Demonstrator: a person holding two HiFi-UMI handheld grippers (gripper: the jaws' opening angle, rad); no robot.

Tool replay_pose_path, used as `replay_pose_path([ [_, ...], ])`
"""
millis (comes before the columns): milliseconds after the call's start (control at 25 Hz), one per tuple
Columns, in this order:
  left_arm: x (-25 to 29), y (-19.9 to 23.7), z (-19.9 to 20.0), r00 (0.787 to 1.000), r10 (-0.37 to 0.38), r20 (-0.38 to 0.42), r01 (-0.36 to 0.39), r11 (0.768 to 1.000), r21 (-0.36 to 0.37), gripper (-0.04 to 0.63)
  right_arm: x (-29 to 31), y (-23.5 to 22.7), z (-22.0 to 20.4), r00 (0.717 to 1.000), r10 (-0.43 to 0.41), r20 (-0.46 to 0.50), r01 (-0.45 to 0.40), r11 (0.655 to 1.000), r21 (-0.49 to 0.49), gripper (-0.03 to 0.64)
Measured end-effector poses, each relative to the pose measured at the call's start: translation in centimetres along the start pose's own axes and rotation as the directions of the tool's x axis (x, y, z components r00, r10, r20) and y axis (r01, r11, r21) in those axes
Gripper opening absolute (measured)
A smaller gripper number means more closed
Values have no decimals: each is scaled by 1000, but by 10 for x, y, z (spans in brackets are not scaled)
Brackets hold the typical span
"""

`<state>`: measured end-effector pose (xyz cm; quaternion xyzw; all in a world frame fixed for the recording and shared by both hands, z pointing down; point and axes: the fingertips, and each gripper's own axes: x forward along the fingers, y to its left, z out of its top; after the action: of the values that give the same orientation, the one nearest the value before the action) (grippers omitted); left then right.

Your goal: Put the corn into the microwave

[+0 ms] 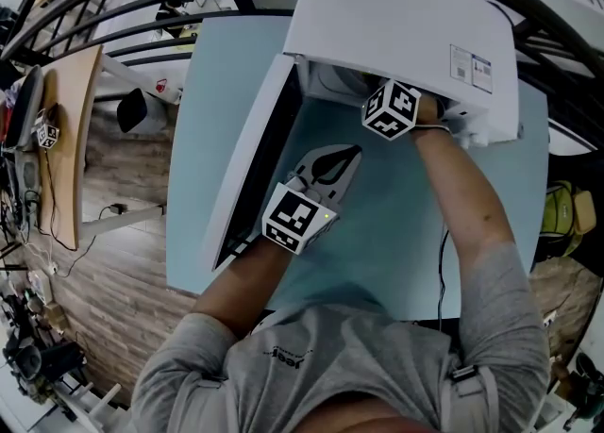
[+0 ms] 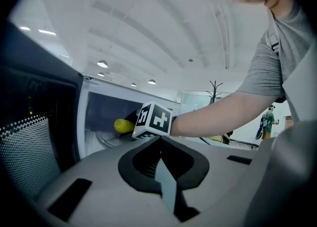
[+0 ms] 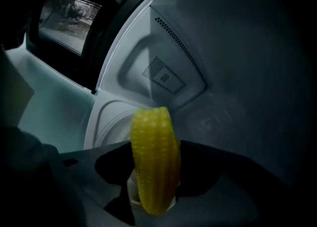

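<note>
A yellow corn cob stands on end between the jaws of my right gripper, which is shut on it. That gripper reaches into the cavity of the white microwave. Only its marker cube shows at the opening in the head view. The left gripper view shows the corn just inside the cavity, beside the cube. The round turntable lies below and beyond the corn. My left gripper hovers over the table in front of the microwave, shut with nothing in it.
The microwave door hangs open to the left, its mesh window facing inward. The microwave stands on a pale teal table, whose front edge is near the person's body. A thin cable runs beside the right arm.
</note>
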<state>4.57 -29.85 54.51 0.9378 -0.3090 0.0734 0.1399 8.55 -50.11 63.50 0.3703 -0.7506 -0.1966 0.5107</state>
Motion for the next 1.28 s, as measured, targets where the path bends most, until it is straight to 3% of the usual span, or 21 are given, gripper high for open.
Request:
replay_pose_path([
  [440,1,0,-5,1000,3,-11,-3,1000,-6,18,14,3,-14,998,21,-58,-25,998,-65,249],
  [840,1,-2,-4,1000,-6,-10,6,1000,-8,18,27,4,-21,995,72,-67,-71,997,11,249],
  [1280,1,-3,-4,1000,-7,-6,7,1000,-13,18,20,-9,-16,997,39,-72,-37,999,30,250],
])
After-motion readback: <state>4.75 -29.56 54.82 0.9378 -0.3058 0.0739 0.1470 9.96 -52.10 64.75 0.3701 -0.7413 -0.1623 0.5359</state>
